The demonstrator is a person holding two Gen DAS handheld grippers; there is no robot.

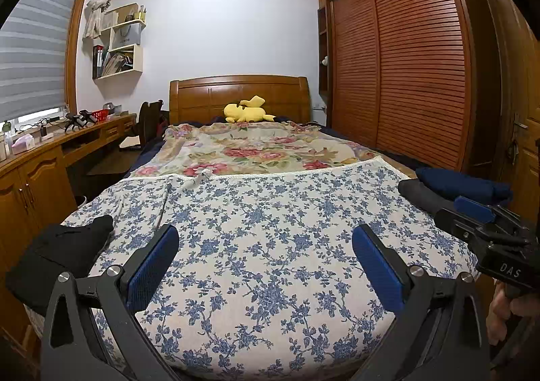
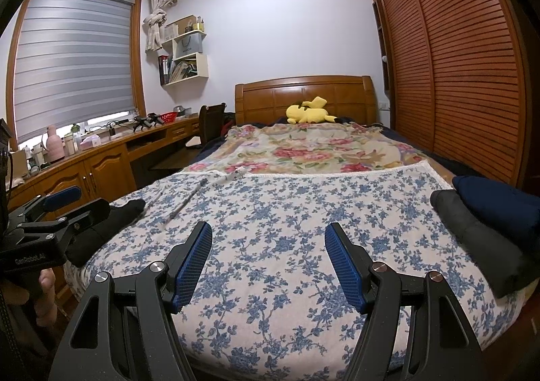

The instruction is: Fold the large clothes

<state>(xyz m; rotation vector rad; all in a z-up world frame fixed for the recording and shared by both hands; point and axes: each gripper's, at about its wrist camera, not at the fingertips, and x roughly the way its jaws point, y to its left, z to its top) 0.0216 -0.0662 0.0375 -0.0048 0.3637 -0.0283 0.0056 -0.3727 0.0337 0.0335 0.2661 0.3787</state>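
Observation:
A large white cloth with blue flowers (image 1: 270,222) (image 2: 287,212) lies spread flat over the foot of the bed, its lace-trimmed far edge (image 1: 270,175) running across. My left gripper (image 1: 265,236) hovers open over its near part, with nothing between the blue pads. My right gripper (image 2: 268,229) is open too, above the same cloth and empty. Each gripper shows in the other's view: the right one (image 1: 472,209) at the right edge, the left one (image 2: 60,209) at the left edge.
A black garment (image 1: 57,252) (image 2: 111,222) lies on the bed's left corner. Folded dark grey (image 2: 479,239) and navy (image 2: 499,202) clothes sit at the right. A rose-patterned blanket (image 1: 256,148) and a yellow plush toy (image 1: 246,111) lie farther up. Desk left, wardrobe right.

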